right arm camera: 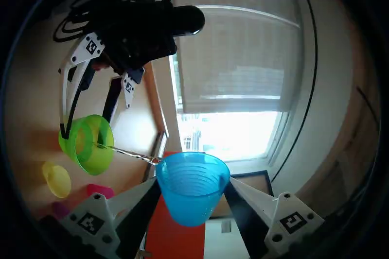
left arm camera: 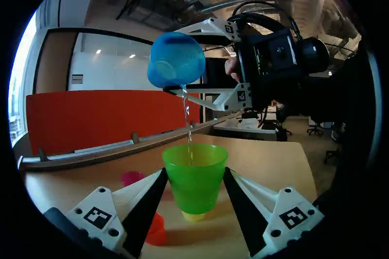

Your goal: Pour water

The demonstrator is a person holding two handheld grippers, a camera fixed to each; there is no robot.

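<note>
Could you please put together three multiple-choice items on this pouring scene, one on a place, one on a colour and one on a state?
1. Where is the blue cup relative to the green cup?
A. above it
B. nested inside it
C. lying on its side next to it

2. What colour is the cup between the fingers of the left gripper?
A. red
B. green
C. yellow

3. What is the water doing?
A. sitting wholly inside the blue cup
B. overflowing the green cup
C. running in a thin line into the green cup

Answers:
1 A, as the left gripper view shows the blue cup tilted high over the green cup.
2 B, as both fingers flank the green cup's sides.
3 C, as a thin line of water drops from the blue cup's rim into the green cup's mouth.
</note>
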